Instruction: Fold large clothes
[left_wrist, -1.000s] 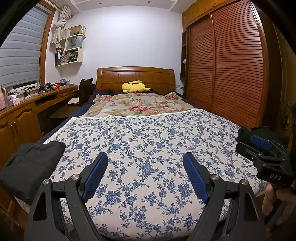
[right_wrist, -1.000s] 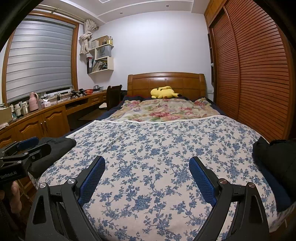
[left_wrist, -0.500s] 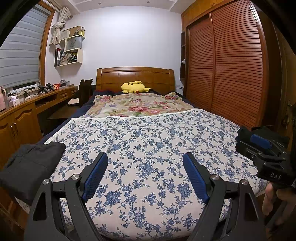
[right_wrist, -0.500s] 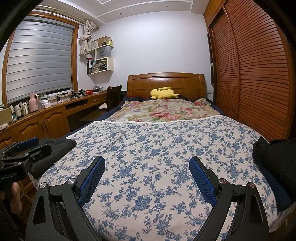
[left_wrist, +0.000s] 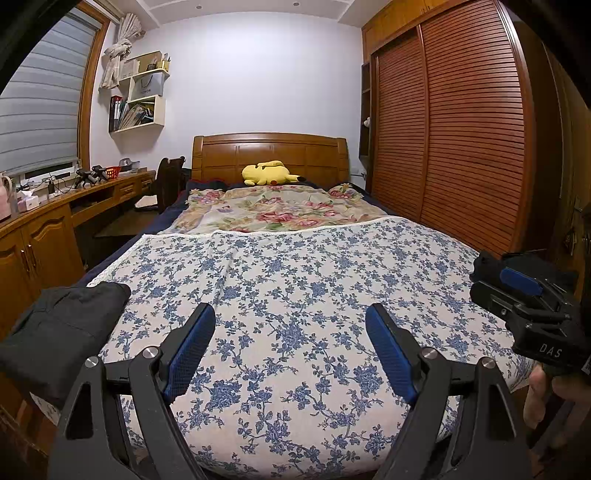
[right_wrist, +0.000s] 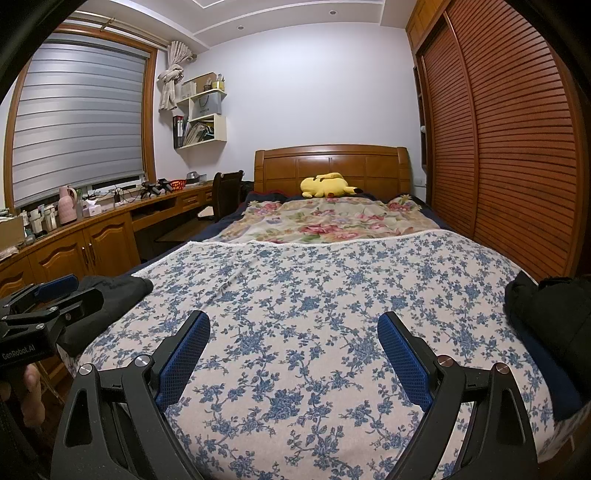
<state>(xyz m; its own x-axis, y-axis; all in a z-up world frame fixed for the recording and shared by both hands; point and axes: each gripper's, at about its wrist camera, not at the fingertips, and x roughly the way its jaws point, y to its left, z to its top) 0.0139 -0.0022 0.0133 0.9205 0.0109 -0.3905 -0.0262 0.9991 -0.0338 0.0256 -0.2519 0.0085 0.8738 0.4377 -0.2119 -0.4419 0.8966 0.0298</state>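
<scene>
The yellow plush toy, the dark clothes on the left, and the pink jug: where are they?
yellow plush toy (left_wrist: 267, 172), left wrist view, its body.
dark folded garment (left_wrist: 70, 317), left wrist view, top surface.
pink jug (right_wrist: 68, 205), right wrist view, its body.

Both views are taken low from the foot of the bed (left_wrist: 295, 280), faced toward the headboard (right_wrist: 332, 166); the blue-flowered cover and yellow plush toy (left_wrist: 267, 172) are shared

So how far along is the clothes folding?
The dark folded garment at the bed's left corner looks done. Nothing is in hand: left gripper and right gripper are open above the bedspread. A dark pile on the right looks unfolded.
</scene>
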